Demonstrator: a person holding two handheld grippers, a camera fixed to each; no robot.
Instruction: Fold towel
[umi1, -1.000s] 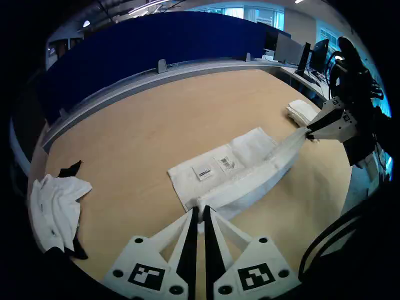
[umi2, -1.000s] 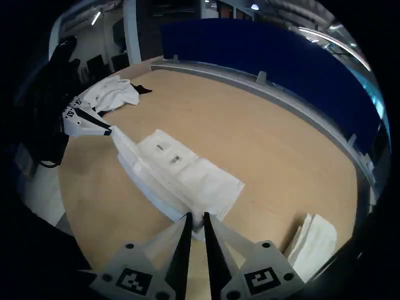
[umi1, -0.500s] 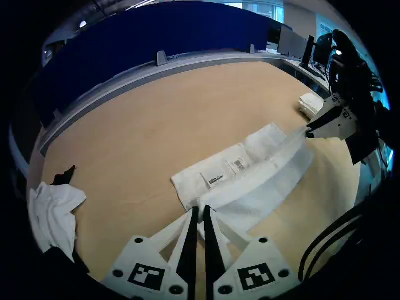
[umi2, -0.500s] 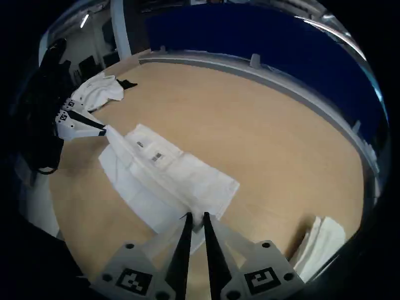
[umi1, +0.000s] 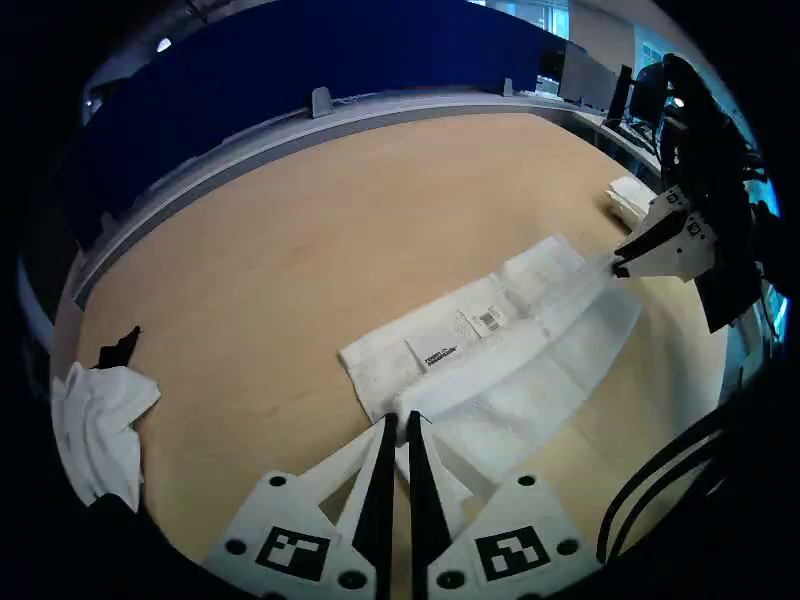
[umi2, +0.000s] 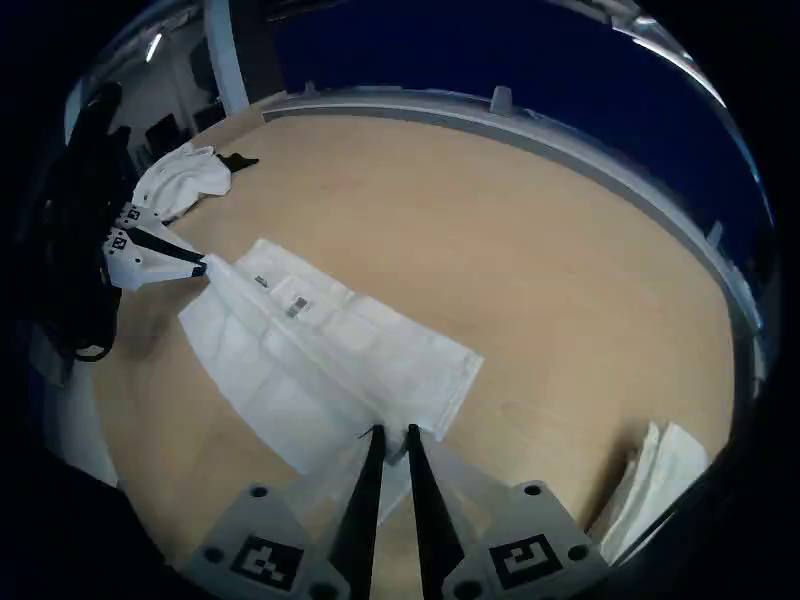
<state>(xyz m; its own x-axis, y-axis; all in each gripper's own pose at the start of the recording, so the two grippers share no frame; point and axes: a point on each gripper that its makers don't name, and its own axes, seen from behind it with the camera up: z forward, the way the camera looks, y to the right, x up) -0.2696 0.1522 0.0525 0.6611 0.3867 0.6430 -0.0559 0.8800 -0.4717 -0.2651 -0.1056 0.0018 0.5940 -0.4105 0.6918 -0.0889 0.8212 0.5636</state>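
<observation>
A white towel (umi1: 500, 350) lies lengthwise on the wooden table, its near long edge lifted between the two grippers. In the left gripper view, my left gripper (umi1: 397, 425) is shut on one corner of that edge, and the right gripper (umi1: 618, 268) pinches the far corner at the right. In the right gripper view the towel (umi2: 320, 345) stretches from my right gripper (umi2: 392, 435), shut on its corner, to the left gripper (umi2: 200, 268) at the left. Two labels (umi1: 462, 335) show on the part lying flat. The lower layer hangs and spreads below the held edge.
A crumpled white cloth (umi1: 95, 425) with a black piece lies at the table's left end. A folded white stack (umi2: 650, 480) sits near the right end. A blue partition (umi1: 300, 70) runs along the table's far edge. Monitors (umi1: 600, 85) stand at the back right.
Both grippers have carried the held edge back toward the near side, so the towel has opened out wider and flatter. The grip on both corners is unchanged.
</observation>
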